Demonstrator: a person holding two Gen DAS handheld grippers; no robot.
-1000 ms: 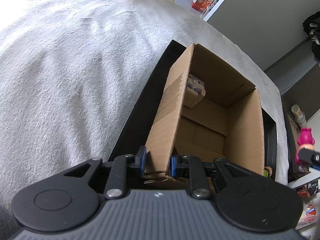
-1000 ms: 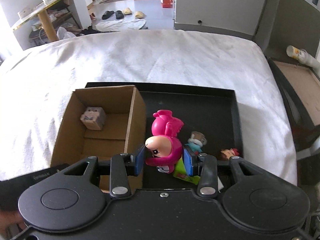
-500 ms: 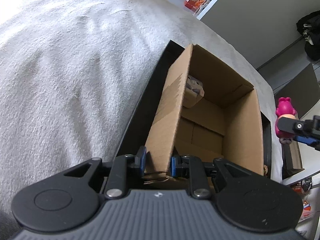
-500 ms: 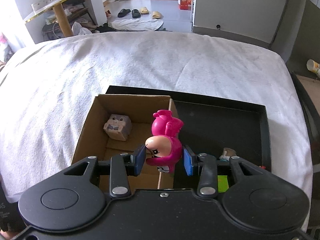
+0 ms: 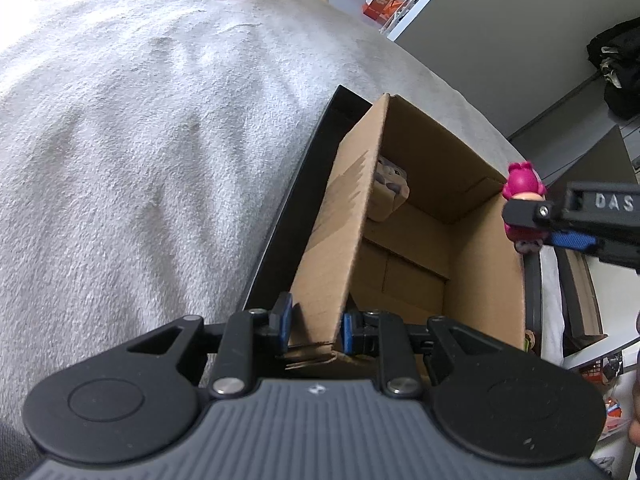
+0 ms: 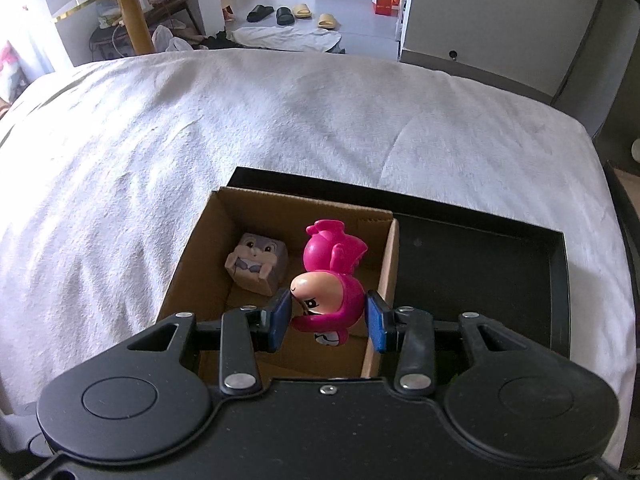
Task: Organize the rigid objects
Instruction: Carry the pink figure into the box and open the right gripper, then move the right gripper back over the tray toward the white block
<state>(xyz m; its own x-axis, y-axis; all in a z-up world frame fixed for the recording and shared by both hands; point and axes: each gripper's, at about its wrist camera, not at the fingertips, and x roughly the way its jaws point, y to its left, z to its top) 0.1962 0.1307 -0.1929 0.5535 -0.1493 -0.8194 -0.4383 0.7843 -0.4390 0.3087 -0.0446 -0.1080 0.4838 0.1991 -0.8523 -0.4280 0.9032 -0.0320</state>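
Item one: my left gripper point(image 5: 314, 326), jaws clenched on the near wall of the cardboard box point(image 5: 340, 216), one blue pad outside the wall and one inside, at its lower corner. Item two: the cardboard box itself, open-topped, standing in the left part of a black tray point(image 6: 500, 256) that rests on a bed covered in a white blanket point(image 6: 280, 120). Item three: a grey block figure with a rabbit face point(image 6: 258, 262), lying tilted on the box floor near the far left corner; from the left wrist view I see it partly hidden behind the box wall point(image 5: 390, 178). Item four: my right gripper point(image 6: 329, 318), jaws grasping a pink figurine point(image 6: 330, 276) by the head, pads against either side of it, body and feet pointing away from the camera. I hold it in the air above the box opening, over the right half, close to the right wall; it touches neither the box floor nor the block figure. From the left wrist view the same pink figurine point(image 5: 522, 200) shows at the box's far right rim, held by the right gripper point(image 5: 532, 226) coming in from the right edge. Item five, background: slippers point(image 6: 292, 14) on the floor beyond the bed, and a wooden table leg point(image 6: 132, 20).
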